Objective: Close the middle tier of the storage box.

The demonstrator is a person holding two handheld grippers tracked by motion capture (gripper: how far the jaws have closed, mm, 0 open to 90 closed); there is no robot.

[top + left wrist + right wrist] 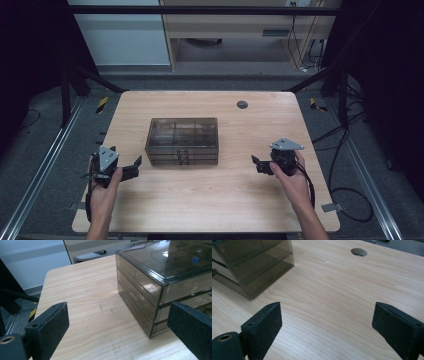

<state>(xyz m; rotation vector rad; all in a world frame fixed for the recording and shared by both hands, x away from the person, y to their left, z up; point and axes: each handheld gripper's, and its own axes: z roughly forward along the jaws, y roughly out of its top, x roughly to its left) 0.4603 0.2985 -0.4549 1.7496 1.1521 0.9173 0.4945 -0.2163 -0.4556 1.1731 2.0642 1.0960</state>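
A smoky see-through plastic drawer box (182,140) stands in the middle of the wooden table (225,200), its drawer fronts facing the person. My left gripper (134,167) hovers to the box's left, held in a hand, jaws wide apart and empty. In the left gripper view the box (160,277) sits ahead to the right, with a small blue item inside showing through the lid. My right gripper (257,164) is held to the box's right, open with nothing between its jaws. In the right gripper view, the box's corner (254,265) lies at the upper left.
A round cable hole (242,104) is in the table's far side, also seen as the hole (358,251) in the right gripper view. Cables (350,200) trail on the floor at the right. Black frame bars stand around the table.
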